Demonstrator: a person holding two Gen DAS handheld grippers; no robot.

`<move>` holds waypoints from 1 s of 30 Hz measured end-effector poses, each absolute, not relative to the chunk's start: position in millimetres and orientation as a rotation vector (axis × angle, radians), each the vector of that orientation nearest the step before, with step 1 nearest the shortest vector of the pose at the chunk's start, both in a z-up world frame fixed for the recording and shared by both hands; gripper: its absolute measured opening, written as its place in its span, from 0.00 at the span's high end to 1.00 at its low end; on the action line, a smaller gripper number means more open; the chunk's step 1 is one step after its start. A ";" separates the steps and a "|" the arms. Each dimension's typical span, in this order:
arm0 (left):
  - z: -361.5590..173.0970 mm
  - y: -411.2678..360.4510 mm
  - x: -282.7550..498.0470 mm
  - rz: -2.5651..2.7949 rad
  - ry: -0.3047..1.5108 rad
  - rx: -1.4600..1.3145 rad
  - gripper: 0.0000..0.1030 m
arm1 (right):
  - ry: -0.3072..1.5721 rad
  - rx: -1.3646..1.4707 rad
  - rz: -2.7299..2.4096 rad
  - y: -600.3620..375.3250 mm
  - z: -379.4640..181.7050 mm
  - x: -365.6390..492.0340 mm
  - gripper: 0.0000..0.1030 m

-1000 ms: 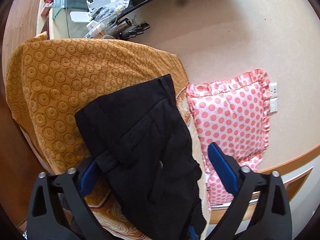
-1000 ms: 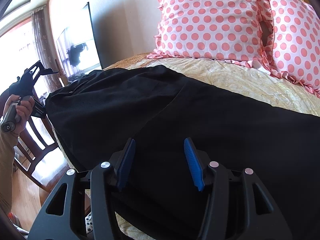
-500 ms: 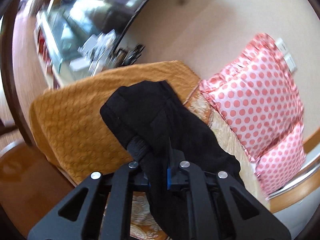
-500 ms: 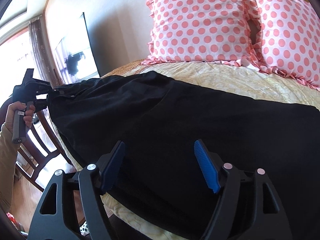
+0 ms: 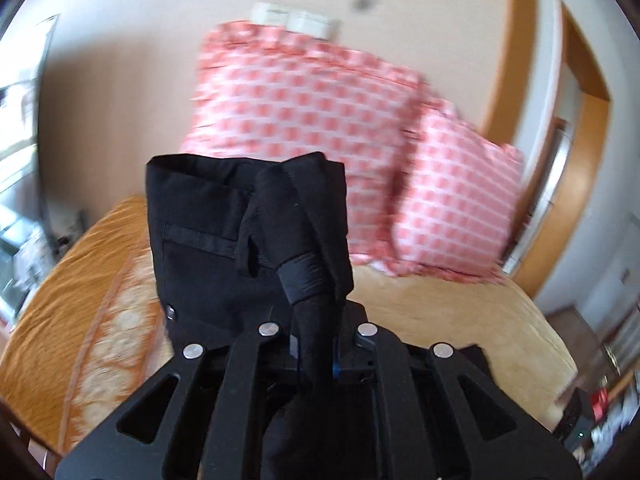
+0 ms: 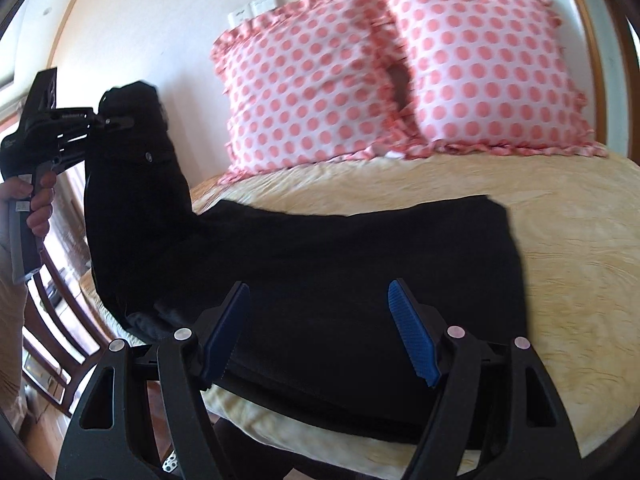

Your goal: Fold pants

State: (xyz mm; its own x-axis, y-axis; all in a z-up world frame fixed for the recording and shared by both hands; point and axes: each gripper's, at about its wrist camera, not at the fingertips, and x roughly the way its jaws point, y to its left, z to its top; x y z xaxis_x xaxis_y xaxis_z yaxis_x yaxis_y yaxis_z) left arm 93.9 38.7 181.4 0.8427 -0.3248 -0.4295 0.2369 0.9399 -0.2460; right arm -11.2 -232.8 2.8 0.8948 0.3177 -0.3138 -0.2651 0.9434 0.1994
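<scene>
Black pants (image 6: 360,272) lie across the yellow bed (image 6: 560,216), legs stretched to the right. My left gripper (image 5: 316,356) is shut on the waistband end (image 5: 240,248) and holds it lifted well above the bed; in the right wrist view this gripper (image 6: 116,122) shows at upper left with the waist hanging from it. My right gripper (image 6: 320,332) is open and empty, hovering over the pants' near edge at the middle of the legs.
Two pink polka-dot pillows (image 6: 400,72) stand against the wall at the head of the bed. An orange patterned blanket (image 5: 72,280) covers the bed's left side. A wooden chair (image 6: 52,320) stands at the left beside the bed.
My left gripper closed on the waistband and lifted it up off the bed, swinging toward the pillows. My right gripper opened wider and drew back toward the near edge of the pants.
</scene>
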 end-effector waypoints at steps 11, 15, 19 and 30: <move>51.9 -159.8 80.4 -0.720 0.816 -0.022 0.94 | 0.374 0.285 0.092 -309.0 -18.0 -30.9 0.27; 63.4 -157.6 81.6 -0.705 0.768 -0.045 0.94 | 0.373 0.288 0.057 -322.4 -20.3 -32.2 0.27; 100.9 -162.5 70.6 -0.709 0.626 -0.036 0.94 | 0.352 0.299 0.031 -329.4 -21.8 -38.7 0.27; 40.4 -184.5 29.9 -0.785 0.703 0.087 0.72 | 0.338 0.301 -0.096 -356.3 -19.0 -52.2 0.27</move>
State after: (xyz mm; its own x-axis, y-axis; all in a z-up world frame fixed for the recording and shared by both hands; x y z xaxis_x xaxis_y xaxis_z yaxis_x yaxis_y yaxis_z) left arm 29.9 -184.5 40.4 0.4946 -0.6186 -0.6105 0.6746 0.7161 -0.1791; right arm -52.2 -356.3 -19.0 0.9393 -0.0428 -0.3404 0.1427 0.9511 0.2741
